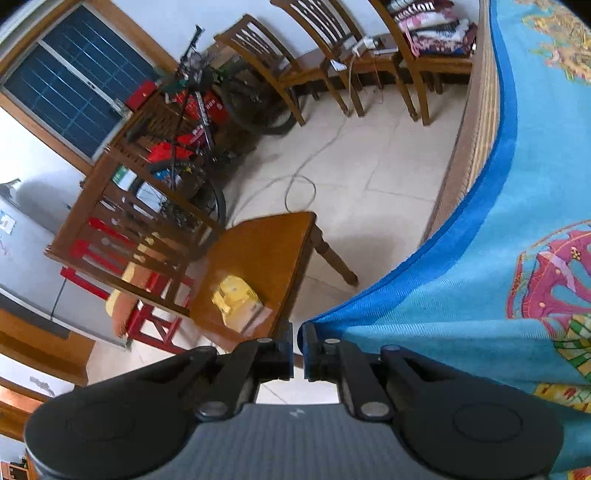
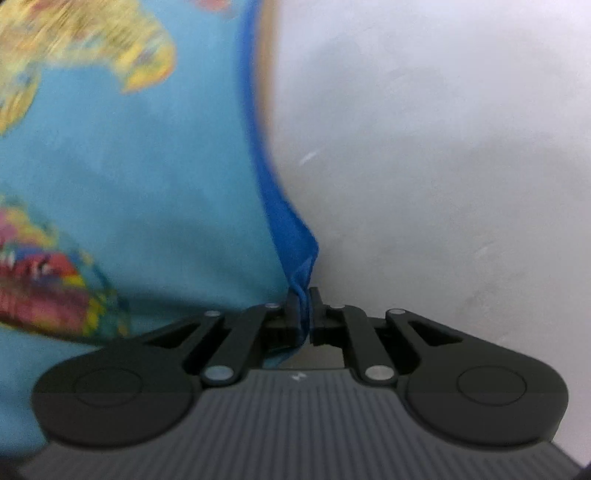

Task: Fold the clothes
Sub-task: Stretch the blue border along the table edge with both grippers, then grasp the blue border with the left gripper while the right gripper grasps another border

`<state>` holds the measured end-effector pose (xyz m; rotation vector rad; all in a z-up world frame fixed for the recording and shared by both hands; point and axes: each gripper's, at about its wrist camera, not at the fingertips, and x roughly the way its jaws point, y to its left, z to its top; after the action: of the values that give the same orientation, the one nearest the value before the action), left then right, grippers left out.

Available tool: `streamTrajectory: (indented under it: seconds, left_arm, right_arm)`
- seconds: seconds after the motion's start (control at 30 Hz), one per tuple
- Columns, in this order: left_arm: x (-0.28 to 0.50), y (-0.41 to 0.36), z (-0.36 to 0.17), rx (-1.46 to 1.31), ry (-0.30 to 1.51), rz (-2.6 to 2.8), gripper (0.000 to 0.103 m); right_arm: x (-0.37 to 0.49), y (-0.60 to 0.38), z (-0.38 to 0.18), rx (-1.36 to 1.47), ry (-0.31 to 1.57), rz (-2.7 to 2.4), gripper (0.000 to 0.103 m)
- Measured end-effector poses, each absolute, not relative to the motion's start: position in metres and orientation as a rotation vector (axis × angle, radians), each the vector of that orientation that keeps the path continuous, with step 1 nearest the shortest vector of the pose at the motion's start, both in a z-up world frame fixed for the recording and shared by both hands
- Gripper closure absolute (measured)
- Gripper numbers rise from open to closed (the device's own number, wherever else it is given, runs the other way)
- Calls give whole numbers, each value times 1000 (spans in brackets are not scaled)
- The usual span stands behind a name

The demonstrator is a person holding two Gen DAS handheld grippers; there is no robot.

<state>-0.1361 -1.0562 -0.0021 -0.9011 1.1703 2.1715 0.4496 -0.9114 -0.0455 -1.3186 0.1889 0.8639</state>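
Observation:
A light-blue cloth (image 1: 461, 295) with a darker blue hem and bright printed figures lies spread on the right of the left wrist view. Its corner sits against the inner side of one finger of my left gripper (image 1: 298, 341). The jaws stand slightly apart, with a pale gap showing beside the hem. In the right wrist view the same cloth (image 2: 147, 166) fills the left half. Its blue hem (image 2: 295, 236) is bunched and runs down between the fingers of my right gripper (image 2: 303, 308), which pinches it.
A wooden chair (image 1: 258, 258) with a yellow packet (image 1: 236, 299) stands just beyond the left gripper. Farther back are more chairs, one bearing folded clothes (image 1: 436, 33), a bicycle (image 1: 207, 110) and a cable (image 1: 299, 184) on the tiled floor. A pale surface (image 2: 443, 147) lies right of the cloth.

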Motion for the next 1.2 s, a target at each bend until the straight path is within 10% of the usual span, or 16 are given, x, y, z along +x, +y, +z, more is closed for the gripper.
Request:
streamTrajectory:
  seconds: [0.3, 1.2]
  left_arm:
    - [-126, -1061, 14, -910, 1034, 2139, 81]
    - [-2, -1181, -8, -629, 806, 1382, 45]
  right_arm:
    - [461, -937, -6, -1058, 200, 929, 42]
    - [337, -1163, -39, -605, 572, 1402, 41]
